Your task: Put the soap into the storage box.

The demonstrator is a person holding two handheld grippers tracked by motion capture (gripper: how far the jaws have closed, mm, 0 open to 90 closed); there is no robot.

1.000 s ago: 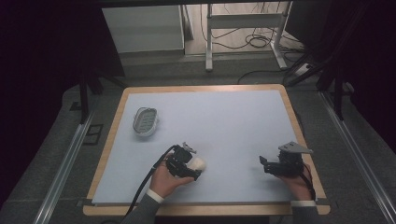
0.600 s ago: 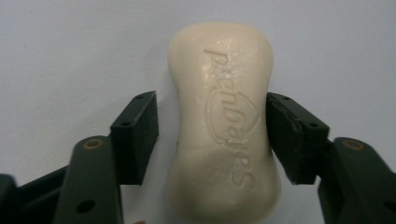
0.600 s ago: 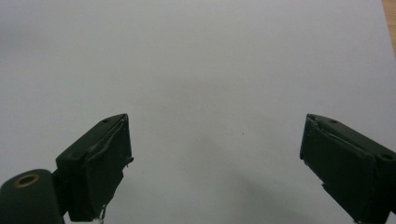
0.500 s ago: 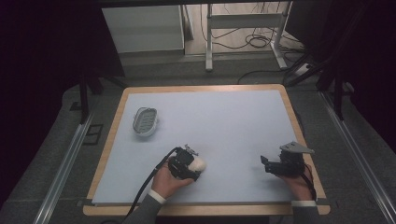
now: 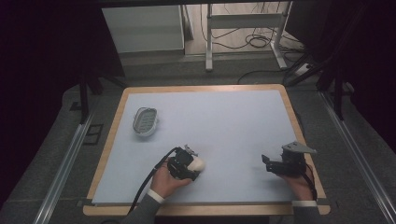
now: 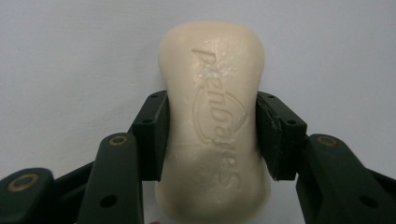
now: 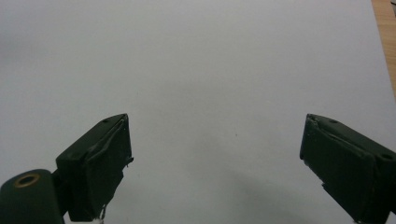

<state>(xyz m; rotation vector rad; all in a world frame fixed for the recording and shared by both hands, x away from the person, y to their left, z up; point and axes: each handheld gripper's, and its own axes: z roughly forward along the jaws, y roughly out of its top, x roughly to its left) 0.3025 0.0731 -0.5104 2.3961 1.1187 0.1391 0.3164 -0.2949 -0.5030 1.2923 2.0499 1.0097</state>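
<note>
Soap bar (image 6: 212,121): left tool (image 6: 211,135) is clamping its waist; squeeze evenly, slippery. Right tool (image 7: 215,163) is idling wide open, empty. Soap dish (image 5: 145,121) far left.

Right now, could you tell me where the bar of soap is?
The soap is clamped between the jaws of the left hand-held gripper, near the front of the table left of centre, nearer the person than the soap dish.
</note>
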